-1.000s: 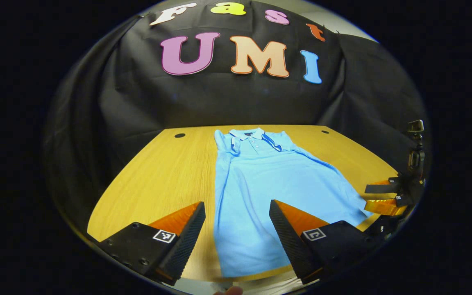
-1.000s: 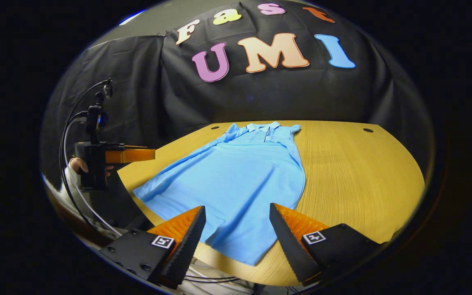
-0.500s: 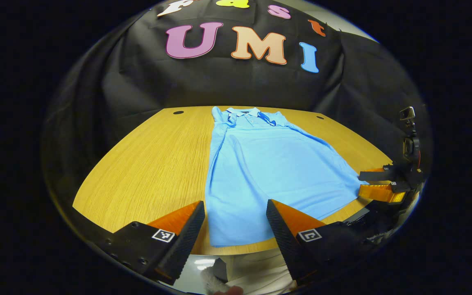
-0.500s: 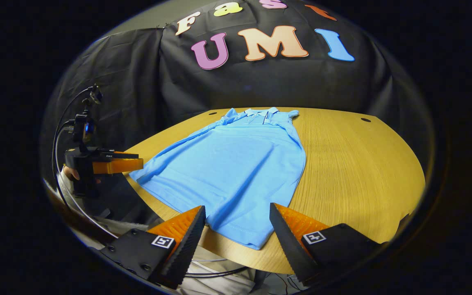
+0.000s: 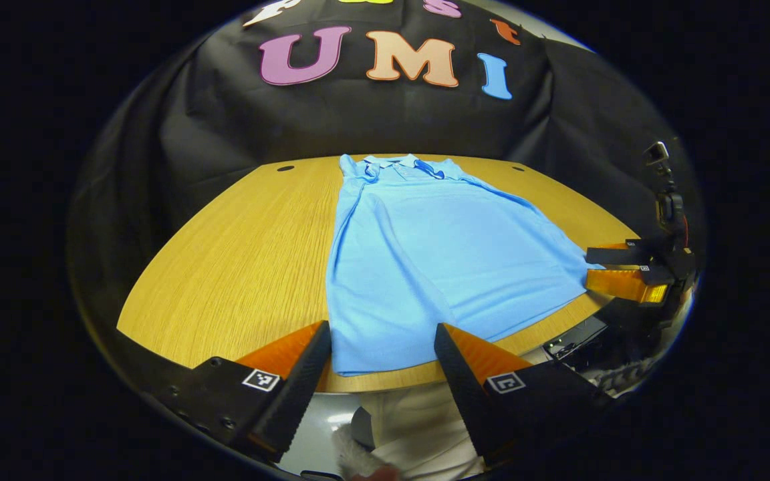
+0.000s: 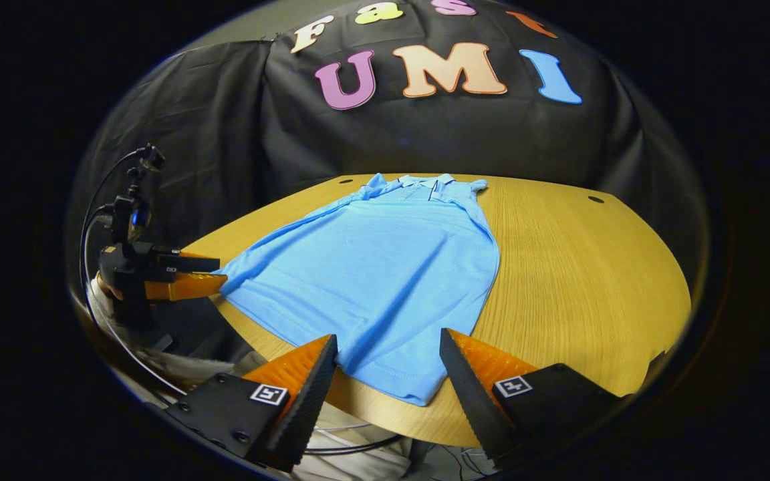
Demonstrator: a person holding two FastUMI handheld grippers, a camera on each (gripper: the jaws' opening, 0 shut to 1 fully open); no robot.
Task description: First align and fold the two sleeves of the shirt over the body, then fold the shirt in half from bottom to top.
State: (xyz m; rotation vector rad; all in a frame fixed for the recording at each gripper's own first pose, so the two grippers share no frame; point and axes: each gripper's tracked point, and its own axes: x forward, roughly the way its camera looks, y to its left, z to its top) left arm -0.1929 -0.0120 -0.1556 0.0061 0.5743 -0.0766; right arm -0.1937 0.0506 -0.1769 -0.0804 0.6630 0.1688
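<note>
Light blue polo shirt [image 5: 425,260] flat on the round wooden desk [image 5: 238,247], collar toward the black cloth wall.

Sleeves look folded onto its body, and the hem lies at the near desk edge. Left claw [image 5: 378,361] hovers wide open at the hem's left corner, holding nothing; right claw [image 6: 385,374] hovers wide open at the right corner, also empty.

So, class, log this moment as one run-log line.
shirt: flat on table, sleeves folded | left gripper: open at hem | right gripper: open at hem | bottom fold: not done
</note>
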